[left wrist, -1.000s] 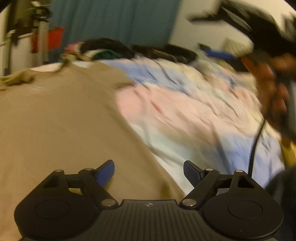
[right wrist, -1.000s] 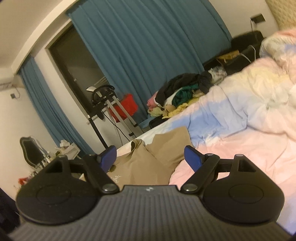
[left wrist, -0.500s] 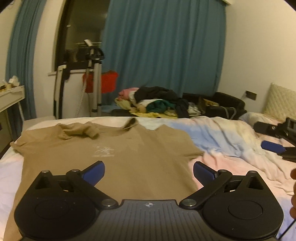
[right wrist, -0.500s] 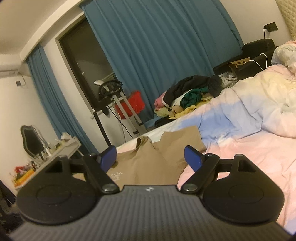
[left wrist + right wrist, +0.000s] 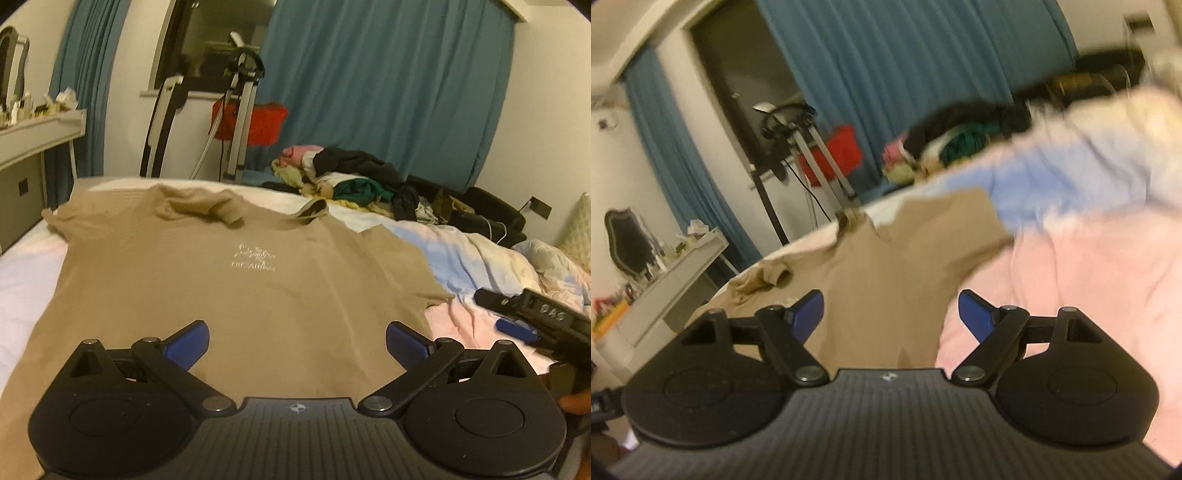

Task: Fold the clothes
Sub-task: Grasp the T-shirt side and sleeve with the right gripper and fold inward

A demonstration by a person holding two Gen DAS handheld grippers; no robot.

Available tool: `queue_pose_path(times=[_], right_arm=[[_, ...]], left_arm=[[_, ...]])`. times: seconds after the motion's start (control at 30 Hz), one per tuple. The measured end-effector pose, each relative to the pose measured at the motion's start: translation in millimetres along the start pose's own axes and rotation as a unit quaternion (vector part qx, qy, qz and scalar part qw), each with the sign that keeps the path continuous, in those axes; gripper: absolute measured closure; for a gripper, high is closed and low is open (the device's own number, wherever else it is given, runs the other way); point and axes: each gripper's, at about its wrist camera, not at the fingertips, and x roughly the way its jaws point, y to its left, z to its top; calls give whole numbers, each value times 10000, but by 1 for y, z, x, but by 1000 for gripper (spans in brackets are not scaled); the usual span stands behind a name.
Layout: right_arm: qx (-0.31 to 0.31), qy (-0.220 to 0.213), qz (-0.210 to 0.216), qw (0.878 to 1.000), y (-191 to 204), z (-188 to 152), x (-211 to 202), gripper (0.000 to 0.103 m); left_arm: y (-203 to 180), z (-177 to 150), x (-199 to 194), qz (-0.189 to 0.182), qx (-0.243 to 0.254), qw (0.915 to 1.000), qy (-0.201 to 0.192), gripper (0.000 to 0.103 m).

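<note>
Left gripper [image 5: 297,341] jaws just widened, nothing between; right gripper [image 5: 890,312] spread, empty. Tan T-shirt [image 5: 229,280] now lies flat on bed [image 5: 22,269], ready for first fold.

Both wrist views low over shirt [image 5: 229,280]

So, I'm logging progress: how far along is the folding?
Done: the tan T-shirt lies spread front-up on the bed, one sleeve still bunched. In hand: nothing; the left gripper and right gripper are open above it. Left: every fold, plus the clothes pile behind.
</note>
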Motion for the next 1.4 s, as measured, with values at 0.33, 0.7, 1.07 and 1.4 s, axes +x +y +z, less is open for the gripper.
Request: queue_pose_path(times=[0.33, 0.7, 1.07, 1.4], right_arm=[[932, 280, 341, 9947, -18, -2, 51, 21], [2450, 19, 222, 9693, -73, 15, 142, 21], [2177, -653, 294, 9734, -86, 35, 213, 20], [459, -568, -721, 9947, -18, 91, 234, 97]], left_arm=[[2, -1, 20, 84, -58, 9999, -20, 0], [36, 3, 56, 271, -663, 9974, 12, 0], [63, 0, 96, 211, -1204, 9922, 245, 0], [70, 8, 104, 267, -1312, 9909, 133, 0]])
